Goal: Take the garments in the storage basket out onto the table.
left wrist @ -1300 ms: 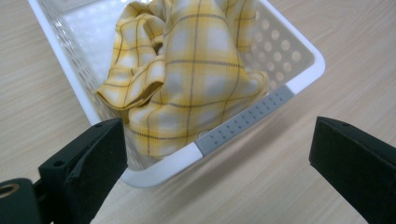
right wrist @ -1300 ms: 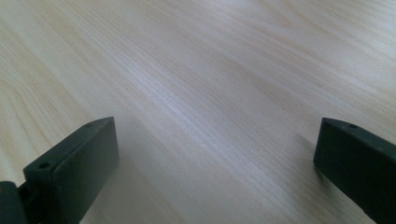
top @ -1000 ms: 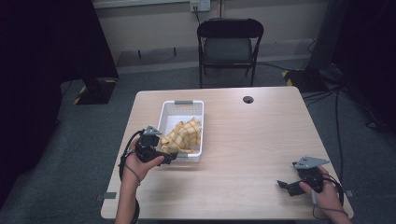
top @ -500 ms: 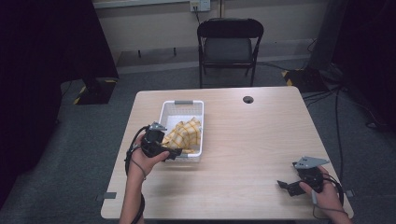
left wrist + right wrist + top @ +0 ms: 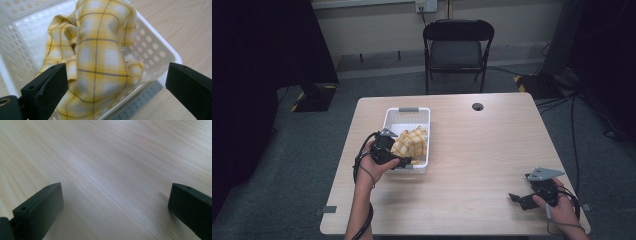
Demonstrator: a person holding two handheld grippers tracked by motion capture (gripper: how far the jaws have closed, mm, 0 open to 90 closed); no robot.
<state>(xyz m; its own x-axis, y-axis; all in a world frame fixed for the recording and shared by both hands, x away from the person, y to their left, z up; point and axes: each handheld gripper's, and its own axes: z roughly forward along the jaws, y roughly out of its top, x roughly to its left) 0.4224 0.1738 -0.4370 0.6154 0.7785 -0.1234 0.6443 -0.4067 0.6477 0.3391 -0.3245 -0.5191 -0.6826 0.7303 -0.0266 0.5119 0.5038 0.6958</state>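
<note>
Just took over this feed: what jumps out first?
A yellow plaid cloth heaped in the white perforated basket left of the table's middle, one fold hanging over its wall. The left claw hovers open around it. The right claw rests open at the table's near right corner.

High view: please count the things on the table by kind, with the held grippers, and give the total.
White basket: 1
Yellow checked cloth, in the basket: 1
Grippers: 2, left gripper and right gripper
Total: 4
</note>
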